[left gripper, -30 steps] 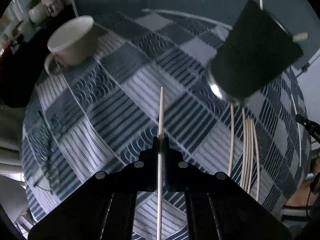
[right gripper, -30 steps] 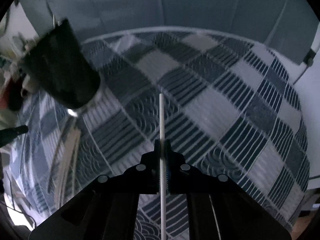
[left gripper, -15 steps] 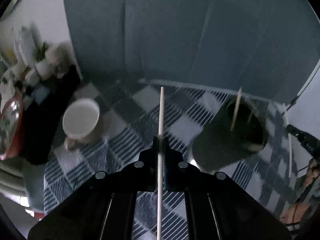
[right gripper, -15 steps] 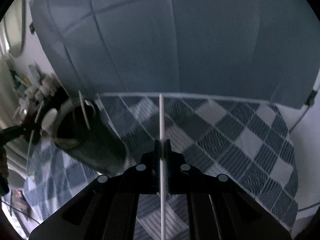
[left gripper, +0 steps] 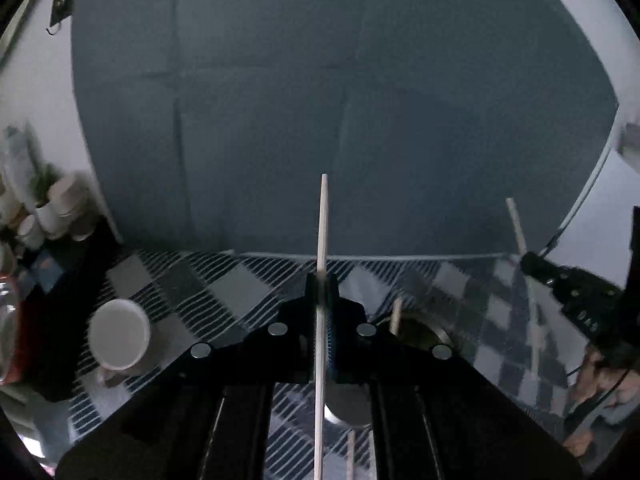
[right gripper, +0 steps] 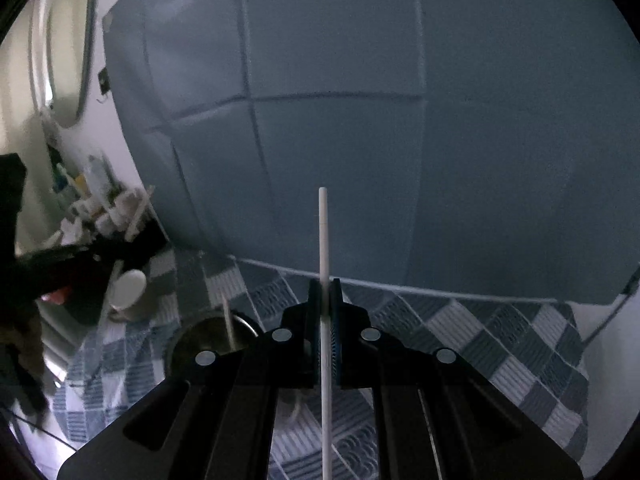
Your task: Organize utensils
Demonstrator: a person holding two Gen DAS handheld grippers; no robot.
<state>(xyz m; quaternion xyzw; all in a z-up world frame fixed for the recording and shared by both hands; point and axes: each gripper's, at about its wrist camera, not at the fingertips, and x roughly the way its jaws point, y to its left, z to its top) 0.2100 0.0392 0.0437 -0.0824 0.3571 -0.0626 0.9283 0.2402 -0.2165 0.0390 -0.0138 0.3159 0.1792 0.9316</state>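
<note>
My left gripper [left gripper: 322,280] is shut on a pale wooden chopstick [left gripper: 322,216] that points up and away. My right gripper [right gripper: 325,286] is shut on a white chopstick [right gripper: 323,232], also pointing up. Both are raised above the table. A dark utensil cup [left gripper: 416,332] stands just below and right of the left gripper, partly hidden by it, with a chopstick [left gripper: 396,316] in it. The cup [right gripper: 212,340] shows low left in the right wrist view with a stick [right gripper: 228,324] inside. The right gripper with its chopstick [left gripper: 520,232] shows at the right of the left wrist view.
A white mug [left gripper: 118,338] stands on the blue checked tablecloth [left gripper: 236,292] at the left; it also shows in the right wrist view [right gripper: 128,290]. A dark shelf with pots and bottles [left gripper: 44,216] lies left of the table. A blue-grey sofa back [right gripper: 340,120] rises behind the table.
Both grippers have lifted and tilted up from the tablecloth, each still holding its chopstick. The cup has dropped from upper frame to low under the grippers; the sofa now fills most of both views.
</note>
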